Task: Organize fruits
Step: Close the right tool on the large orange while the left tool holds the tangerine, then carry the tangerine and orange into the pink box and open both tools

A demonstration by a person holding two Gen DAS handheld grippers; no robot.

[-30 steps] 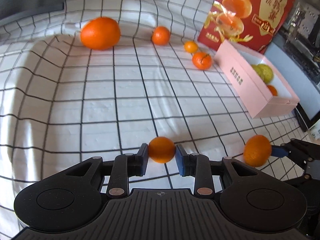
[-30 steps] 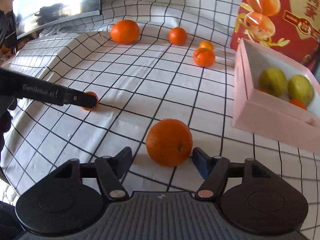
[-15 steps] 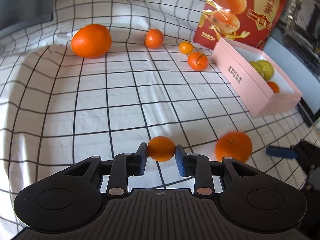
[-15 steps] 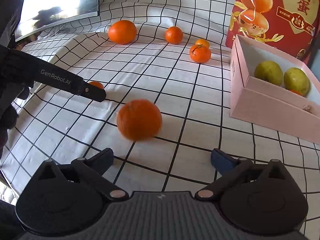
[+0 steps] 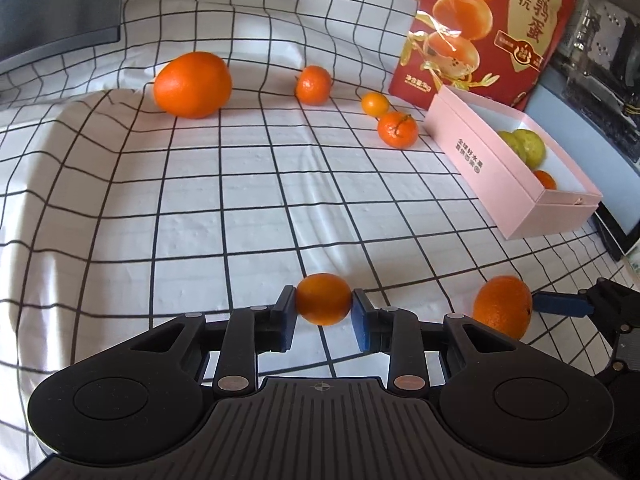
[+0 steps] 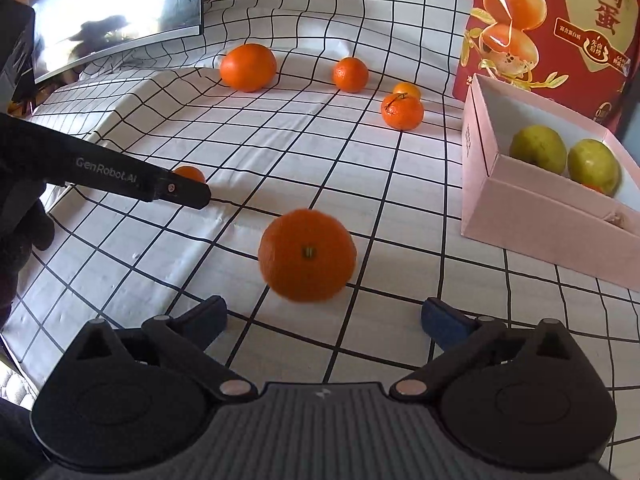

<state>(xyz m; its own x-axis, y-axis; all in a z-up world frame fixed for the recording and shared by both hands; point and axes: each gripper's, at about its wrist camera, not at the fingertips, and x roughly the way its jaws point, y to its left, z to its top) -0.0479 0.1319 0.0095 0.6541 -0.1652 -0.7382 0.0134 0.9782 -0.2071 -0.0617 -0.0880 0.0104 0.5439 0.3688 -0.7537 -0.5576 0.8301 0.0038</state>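
Small orange (image 5: 323, 299) is clamped between the pads of the left gripper (image 5: 323, 312), low over the checked cloth (image 5: 240, 200), near edge. Right gripper (image 6: 324, 316) is spread wide, holding nothing; a mid-size orange (image 6: 307, 255) sits on the cloth just ahead of its fingertips, stem end facing the camera, slightly blurred. From the left wrist view one blue fingertip (image 5: 556, 304) of the right gripper is right beside that orange; can't tell if it touches. Pink box (image 6: 520, 216) to the right holds two green fruits (image 6: 538, 154) and a small orange one. Four more oranges sit at the far side: big orange (image 5: 193, 85), medium one (image 5: 313, 85), tiny one (image 5: 375, 104), stemmed one (image 5: 397, 129). Red bag (image 5: 484, 28) stands behind the box.
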